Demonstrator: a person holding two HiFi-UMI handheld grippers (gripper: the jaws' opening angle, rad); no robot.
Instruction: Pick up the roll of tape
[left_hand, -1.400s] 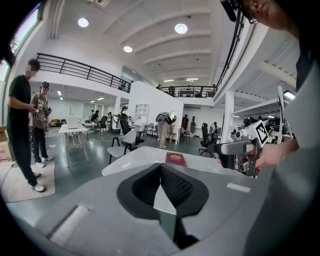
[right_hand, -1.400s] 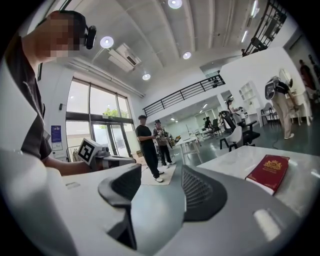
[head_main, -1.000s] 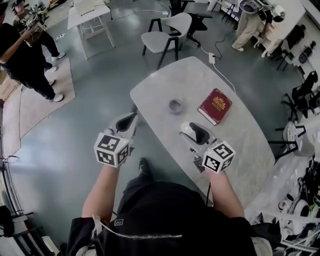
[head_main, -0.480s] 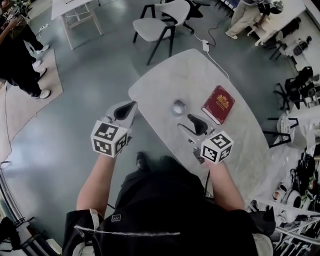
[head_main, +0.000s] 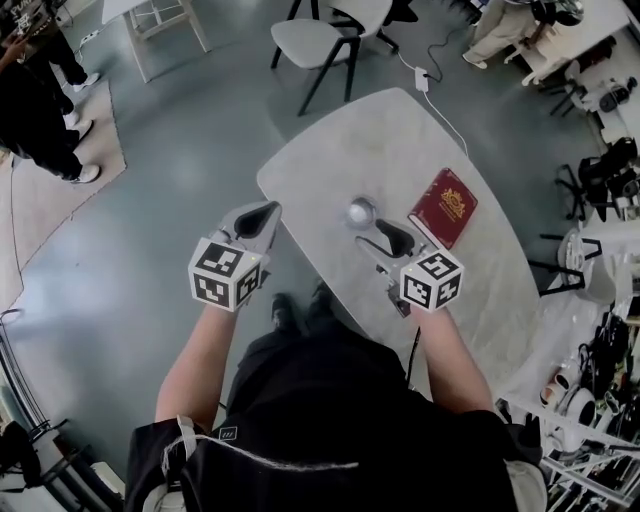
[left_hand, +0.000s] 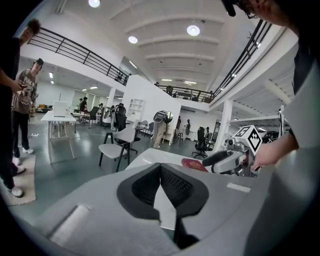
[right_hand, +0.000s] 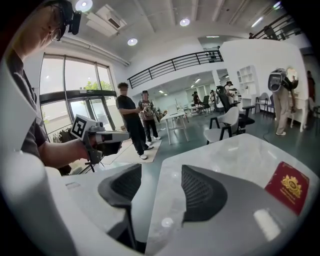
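The roll of tape, small and silvery-grey, lies flat near the middle of the pale marble table. My right gripper hovers over the table just on the near side of the roll, open and holding nothing. A red book with a gold emblem lies right of the roll and shows in the right gripper view too, as the book. My left gripper is shut and empty, off the table's left edge above the floor. The roll does not show in either gripper view. The right gripper has a wide gap between its pads.
A grey chair stands beyond the table's far end, with a cable and power strip on the floor beside it. People stand at the far left on a rug. Chairs and clutter crowd the right side.
My right gripper has moved forward over the table, closer to the roll of tape. The left gripper has stayed off the table's left edge. The head view has shifted slightly.
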